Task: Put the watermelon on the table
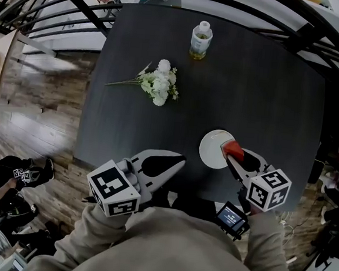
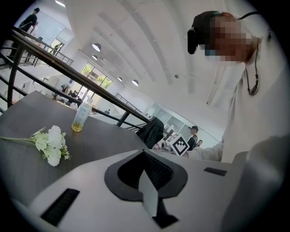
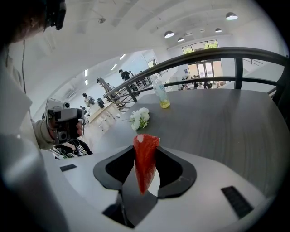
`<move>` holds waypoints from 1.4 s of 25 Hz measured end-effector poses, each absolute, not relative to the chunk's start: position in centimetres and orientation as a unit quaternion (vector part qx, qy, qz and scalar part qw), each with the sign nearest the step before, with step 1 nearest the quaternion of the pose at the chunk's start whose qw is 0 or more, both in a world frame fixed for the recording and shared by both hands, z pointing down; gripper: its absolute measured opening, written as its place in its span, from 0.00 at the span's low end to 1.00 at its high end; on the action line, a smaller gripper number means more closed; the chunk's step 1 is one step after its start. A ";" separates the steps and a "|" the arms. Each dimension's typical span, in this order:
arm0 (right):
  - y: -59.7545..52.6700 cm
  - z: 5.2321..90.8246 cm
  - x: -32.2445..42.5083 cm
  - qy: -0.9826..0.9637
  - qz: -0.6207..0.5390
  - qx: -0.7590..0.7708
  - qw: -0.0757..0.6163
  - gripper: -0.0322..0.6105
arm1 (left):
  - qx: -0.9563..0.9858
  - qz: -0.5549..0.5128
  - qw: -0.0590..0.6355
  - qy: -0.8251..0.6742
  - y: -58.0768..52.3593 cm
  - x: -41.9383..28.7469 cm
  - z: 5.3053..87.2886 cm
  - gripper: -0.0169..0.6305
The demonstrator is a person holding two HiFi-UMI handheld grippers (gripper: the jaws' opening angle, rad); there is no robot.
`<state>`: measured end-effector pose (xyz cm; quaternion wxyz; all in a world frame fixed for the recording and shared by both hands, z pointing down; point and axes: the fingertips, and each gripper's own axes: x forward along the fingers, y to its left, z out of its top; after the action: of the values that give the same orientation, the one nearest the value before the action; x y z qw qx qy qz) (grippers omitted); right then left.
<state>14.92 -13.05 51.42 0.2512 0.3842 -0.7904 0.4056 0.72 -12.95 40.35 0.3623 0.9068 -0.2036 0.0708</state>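
The right tool [image 1: 234, 150] is clenched on the watermelon [image 1: 233, 148], a red wedge gripped by its flat sides with its pale rind end pointing away from the tool. In the head view the wedge sits over the right rim of a white plate [image 1: 210, 150], near the front of the dark worktop [image 1: 268, 81]. Whether it touches the plate cannot be told. The likeliest mishap is a release in this spot. The slice would probably land on the plate, or half on its rim, and tip or slide instead of resting on the bare worktop as the task asks. The wedge is probably wet and soft, so it may slip out of a light grip early, while a harder squeeze could bruise or split it. It may also stick to one pad on release and get dragged. The left tool [image 1: 179, 159] is closed with nothing in it and sits by the front edge, well clear of the slice. The white flowers [image 1: 160, 83] and the bottle [image 1: 201, 40] are far enough away to be safe. No print can be read: the bottle's label is too small, the tools' cubes carry only black-and-white square patterns, and the lit screen [image 1: 231, 217] under the right hand is illegible.
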 end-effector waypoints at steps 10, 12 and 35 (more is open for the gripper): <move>-12.9 53.4 15.4 -0.785 0.412 0.378 0.267 0.30 | 0.902 0.075 0.374 -0.202 -13.0 1.1 41.6 0.03; -12.8 53.9 15.4 -0.783 0.414 0.378 0.270 0.30 | 0.903 0.076 0.373 -0.199 -12.9 1.3 41.6 0.03; -12.4 59.4 15.7 -0.769 0.420 0.360 0.319 0.30 | 0.897 0.081 0.382 -0.206 -12.6 1.2 42.6 0.03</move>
<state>15.71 -12.41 59.36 0.3194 0.3602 -0.7693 0.4200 1.22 -12.61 42.64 0.3824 0.8972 -0.2056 0.0806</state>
